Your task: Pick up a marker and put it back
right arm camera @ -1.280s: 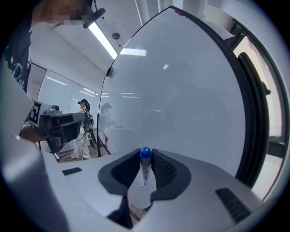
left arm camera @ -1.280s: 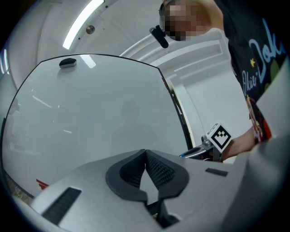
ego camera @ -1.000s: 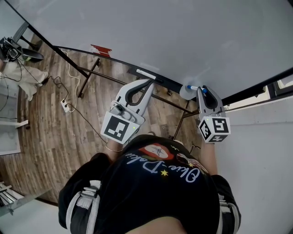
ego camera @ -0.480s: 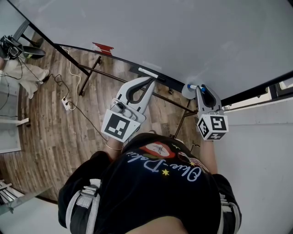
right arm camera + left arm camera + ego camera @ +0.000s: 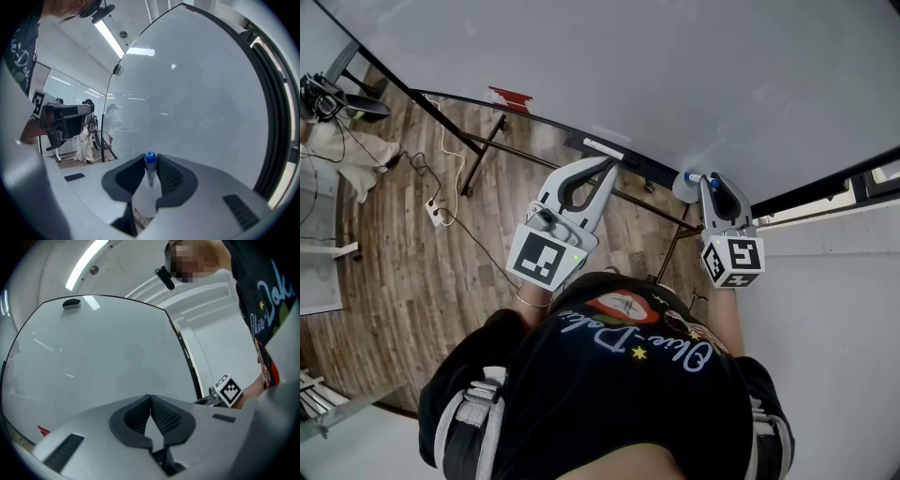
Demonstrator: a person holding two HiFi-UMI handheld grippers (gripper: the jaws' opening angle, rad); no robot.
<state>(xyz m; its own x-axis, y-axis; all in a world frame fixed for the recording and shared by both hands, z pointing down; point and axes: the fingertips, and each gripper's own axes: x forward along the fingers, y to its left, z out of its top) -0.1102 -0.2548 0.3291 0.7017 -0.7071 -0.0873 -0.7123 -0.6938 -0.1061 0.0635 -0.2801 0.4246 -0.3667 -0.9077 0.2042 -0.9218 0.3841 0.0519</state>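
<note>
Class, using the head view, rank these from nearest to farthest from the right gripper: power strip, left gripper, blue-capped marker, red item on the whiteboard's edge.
1. blue-capped marker: clamped in the right gripper itself.
2. left gripper: beside it, to its left.
3. red item: farther left, at the whiteboard's lower edge.
4. power strip: farthest left, down on the floor.

Office- or lab-type room. A large whiteboard (image 5: 628, 75) on a metal stand (image 5: 483, 159), a wood-plank floor (image 5: 394, 281) with a power strip (image 5: 437, 217), ceiling strip lights (image 5: 86, 263), and white walls (image 5: 825, 319).
</note>
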